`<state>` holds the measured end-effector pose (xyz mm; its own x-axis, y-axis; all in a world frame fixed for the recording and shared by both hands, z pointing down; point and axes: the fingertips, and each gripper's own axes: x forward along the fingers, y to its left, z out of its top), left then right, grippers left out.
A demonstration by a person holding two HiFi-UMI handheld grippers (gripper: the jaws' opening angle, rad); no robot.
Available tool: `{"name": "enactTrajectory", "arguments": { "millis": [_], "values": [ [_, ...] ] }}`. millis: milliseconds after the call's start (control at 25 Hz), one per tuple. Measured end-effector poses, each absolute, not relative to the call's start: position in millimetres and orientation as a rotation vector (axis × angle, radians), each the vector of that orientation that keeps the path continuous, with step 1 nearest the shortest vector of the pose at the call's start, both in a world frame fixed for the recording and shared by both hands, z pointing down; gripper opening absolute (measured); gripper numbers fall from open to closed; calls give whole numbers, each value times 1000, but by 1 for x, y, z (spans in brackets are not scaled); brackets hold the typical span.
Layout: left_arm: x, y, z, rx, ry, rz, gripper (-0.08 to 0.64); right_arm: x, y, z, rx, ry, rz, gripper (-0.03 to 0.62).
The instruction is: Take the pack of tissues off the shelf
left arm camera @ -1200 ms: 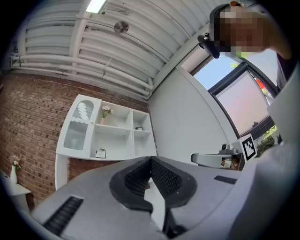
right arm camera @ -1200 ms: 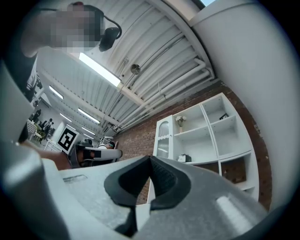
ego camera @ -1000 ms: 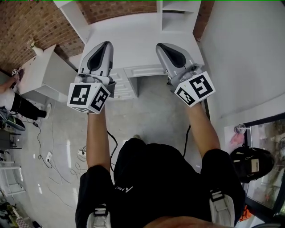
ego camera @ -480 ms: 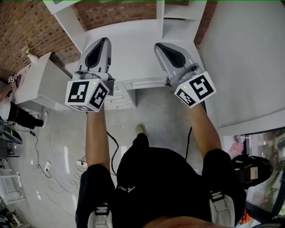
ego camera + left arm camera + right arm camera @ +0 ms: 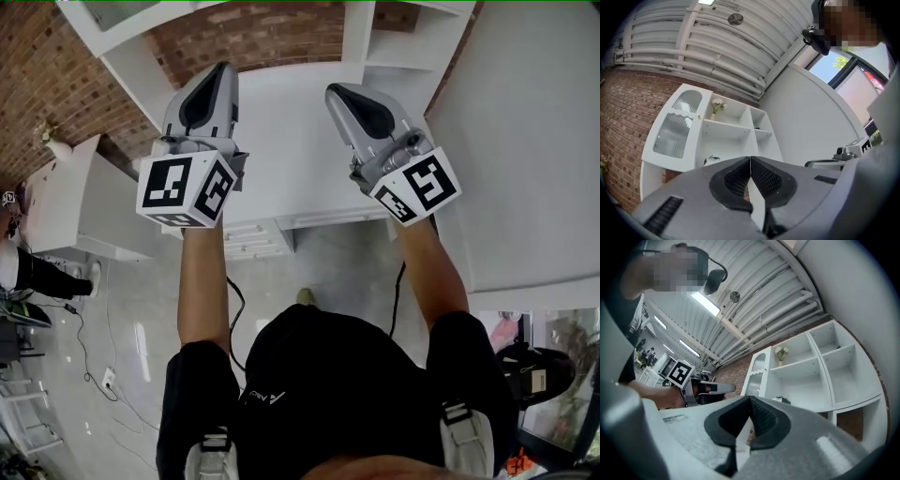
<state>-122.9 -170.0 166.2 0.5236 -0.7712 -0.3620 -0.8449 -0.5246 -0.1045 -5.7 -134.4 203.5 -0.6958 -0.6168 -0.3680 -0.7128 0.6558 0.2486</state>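
A small dark-and-white thing, apparently the pack of tissues, lies on the lower shelf of the white shelf unit, half hidden behind my left gripper's body. The right gripper view shows the same pack on that shelf, just above the jaws. My left gripper and right gripper are held side by side above the white desk top, both shut with nothing between the pads. Both are well short of the shelf. The head view does not show the pack.
A vase of flowers stands on the upper shelf, and a glass-fronted cabinet door is at the unit's left. A brick wall lies behind. Desk drawers sit below the grippers, with a white wall panel at right.
Both grippers have risen and moved forward over the desk. The desk and shelf unit now sit lower and larger in the head view. The jaws stayed shut.
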Motion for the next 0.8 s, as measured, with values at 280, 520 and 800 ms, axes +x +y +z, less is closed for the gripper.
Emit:
{"name": "enactTrajectory", "arguments": {
  "millis": [280,520,800],
  "values": [
    [-142,-257,144,-2473,1376,403,38,-28,-210,203,-1113,2628,569,2],
    [-139,-313,129,-2438,1414,373,142,-38,-255,202,-1094,2651,579,2],
    [-130,-372,124,-2398,1529,345,284,-31,-302,195,-1007,2670,612,2]
  ]
}}
